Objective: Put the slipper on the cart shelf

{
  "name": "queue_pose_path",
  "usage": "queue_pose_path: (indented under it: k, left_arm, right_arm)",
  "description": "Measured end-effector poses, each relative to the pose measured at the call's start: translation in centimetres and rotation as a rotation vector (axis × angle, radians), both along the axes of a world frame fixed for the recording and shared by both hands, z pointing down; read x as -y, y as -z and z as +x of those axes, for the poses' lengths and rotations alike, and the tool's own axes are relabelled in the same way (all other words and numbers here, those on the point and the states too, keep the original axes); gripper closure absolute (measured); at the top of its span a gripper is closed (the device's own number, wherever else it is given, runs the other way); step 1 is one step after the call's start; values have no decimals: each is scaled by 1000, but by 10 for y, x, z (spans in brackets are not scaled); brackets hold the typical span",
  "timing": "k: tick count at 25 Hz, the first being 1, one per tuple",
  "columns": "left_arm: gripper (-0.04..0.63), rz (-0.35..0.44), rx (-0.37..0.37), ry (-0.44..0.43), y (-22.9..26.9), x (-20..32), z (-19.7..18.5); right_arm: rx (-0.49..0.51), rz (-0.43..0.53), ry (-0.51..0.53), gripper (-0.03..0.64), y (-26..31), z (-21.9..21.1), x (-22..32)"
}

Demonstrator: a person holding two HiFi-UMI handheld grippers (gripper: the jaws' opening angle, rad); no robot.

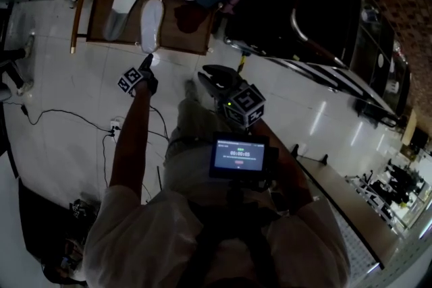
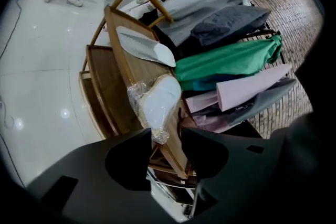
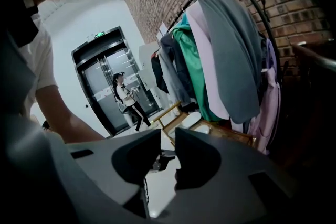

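A white slipper (image 1: 151, 23) (image 2: 160, 99) in clear plastic wrap lies on the top board of the wooden cart shelf (image 1: 189, 37) (image 2: 134, 68). Its near end of crumpled wrap sits between the jaws of my left gripper (image 1: 147, 60) (image 2: 167, 134), which stand apart without pressing on it. A second white slipper (image 1: 121, 7) (image 2: 144, 44) lies farther along the same board. My right gripper (image 1: 206, 77) (image 3: 168, 136) hangs to the right, away from the cart, jaws a little apart and empty.
Clothes on a rack (image 2: 226, 57) (image 3: 220, 50) hang right behind the cart. The cart has a lower wooden shelf (image 2: 100, 94). Cables (image 1: 67, 118) trail over the white floor tiles. A large dark glossy object (image 1: 304, 10) stands at the right. A person (image 3: 126, 99) stands far off by lift doors.
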State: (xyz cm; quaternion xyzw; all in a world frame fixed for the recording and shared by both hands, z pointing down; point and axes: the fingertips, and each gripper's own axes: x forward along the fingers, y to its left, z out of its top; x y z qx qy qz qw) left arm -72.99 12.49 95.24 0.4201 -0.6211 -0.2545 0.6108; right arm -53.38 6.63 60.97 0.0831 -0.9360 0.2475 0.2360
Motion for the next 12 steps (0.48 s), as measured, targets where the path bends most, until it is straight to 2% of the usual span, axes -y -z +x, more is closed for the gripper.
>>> queue_pose_path:
  k: [5,12]
  left_arm:
    - [417,-3,-27,45,-16,-1,-3]
    - [417,27,-27,114,-30,10,-10]
  right_arm:
    - [-22,-14,8,523,-12,6,-5]
    - [-55,-34,5,523,-23,20,-6]
